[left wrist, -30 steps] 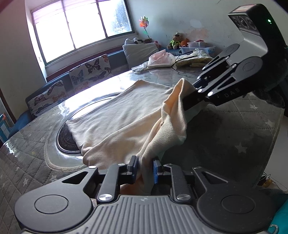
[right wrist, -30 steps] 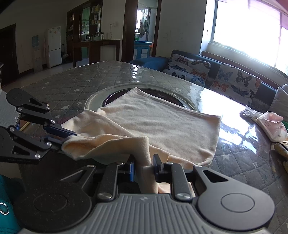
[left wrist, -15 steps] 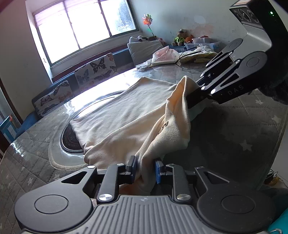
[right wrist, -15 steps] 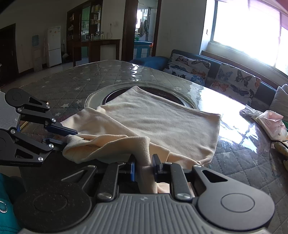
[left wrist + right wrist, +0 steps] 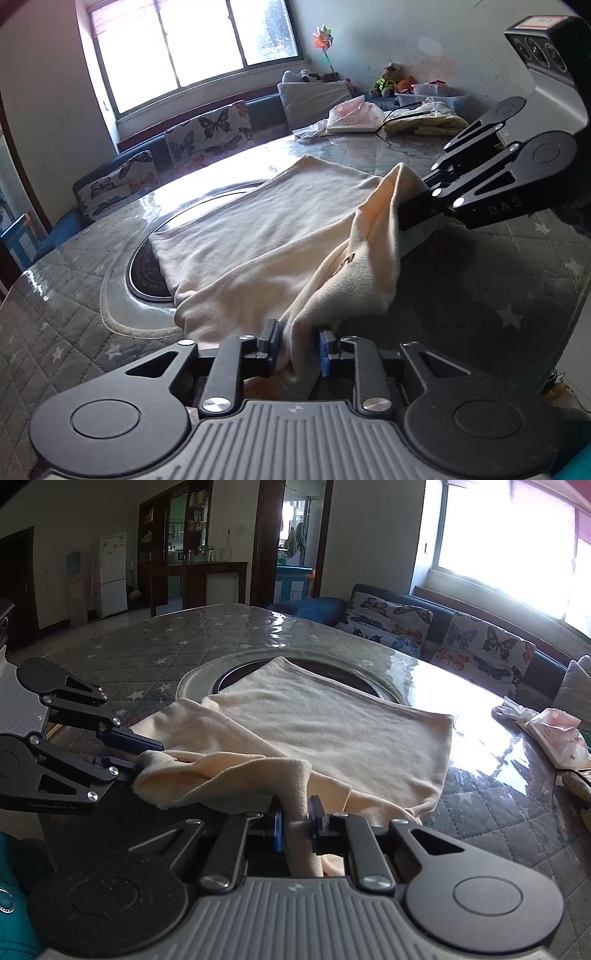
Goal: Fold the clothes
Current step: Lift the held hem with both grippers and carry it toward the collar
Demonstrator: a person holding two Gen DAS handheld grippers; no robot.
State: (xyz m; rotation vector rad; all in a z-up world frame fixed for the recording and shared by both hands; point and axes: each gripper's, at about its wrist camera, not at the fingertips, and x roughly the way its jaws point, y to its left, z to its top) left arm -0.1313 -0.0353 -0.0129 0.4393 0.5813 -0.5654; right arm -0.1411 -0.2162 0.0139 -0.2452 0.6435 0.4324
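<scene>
A cream garment lies spread over the quilted, glass-topped table. Its near edge is lifted into a bunched ridge between the two grippers. My left gripper has a fold of that edge between its blue pads. Its jaws are opening, and the cloth still fills the gap and touches both pads. My right gripper pinches the other end of the ridge, and its jaws are closing tighter on it. The fingertips are buried in fabric in the left wrist view.
A dark round inset sits in the table, partly under the garment. Pink and white bags and a yellow bundle lie at the far edge. A butterfly-cushioned sofa runs below the window.
The left jaws have spread slightly wider around the fold, and the left view has tilted a little. The right jaws have narrowed slightly. Both grippers stayed in place with the cloth between them.
</scene>
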